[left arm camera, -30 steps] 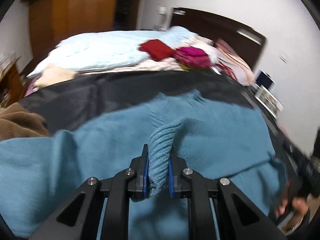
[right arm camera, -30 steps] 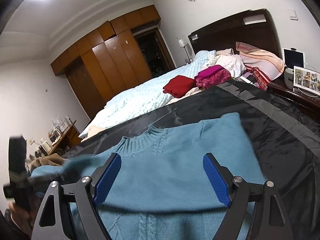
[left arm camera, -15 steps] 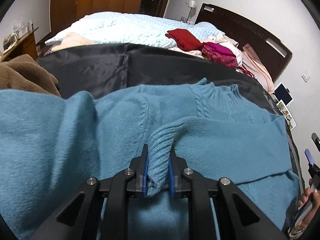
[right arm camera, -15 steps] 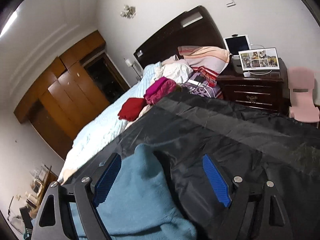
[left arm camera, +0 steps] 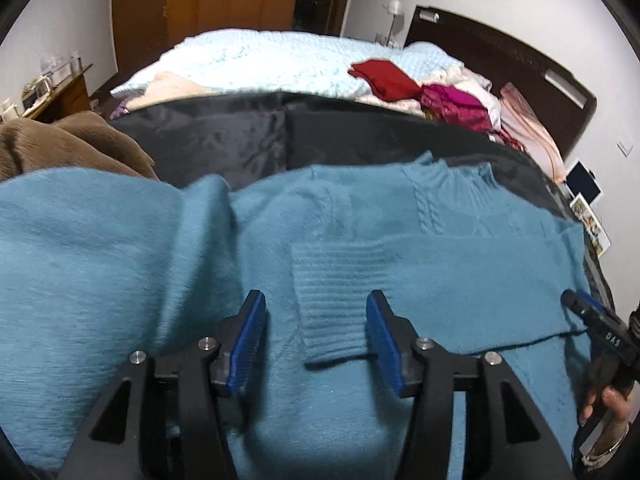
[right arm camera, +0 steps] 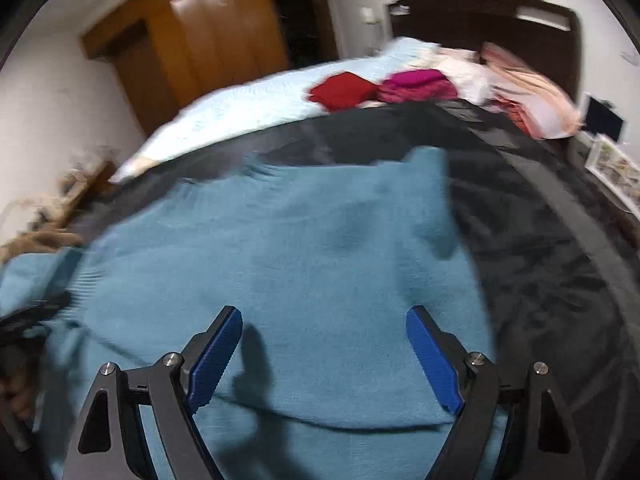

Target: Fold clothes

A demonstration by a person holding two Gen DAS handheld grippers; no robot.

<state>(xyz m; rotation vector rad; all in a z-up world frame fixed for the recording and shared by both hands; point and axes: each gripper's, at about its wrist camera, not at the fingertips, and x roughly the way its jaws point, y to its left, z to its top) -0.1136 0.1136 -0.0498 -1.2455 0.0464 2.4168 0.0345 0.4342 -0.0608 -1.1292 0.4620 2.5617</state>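
A teal knitted sweater lies spread on a black sheet over the bed. One sleeve is folded across its body, and its ribbed cuff lies flat between the blue pads of my left gripper, whose jaws are opening and no longer press on it. My right gripper hovers open over the sweater near its right edge, nothing between its pads. The right gripper also shows in the left wrist view, held by a hand.
A brown garment lies at the sheet's left. Beyond the sheet are a light blue blanket, a red garment, a magenta one and pillows by a dark headboard. A nightstand with photo frames stands right.
My left gripper has let go of the sleeve cuff, which now lies flat on the sweater. My right gripper swung out over the bare sheet and back over the sweater.
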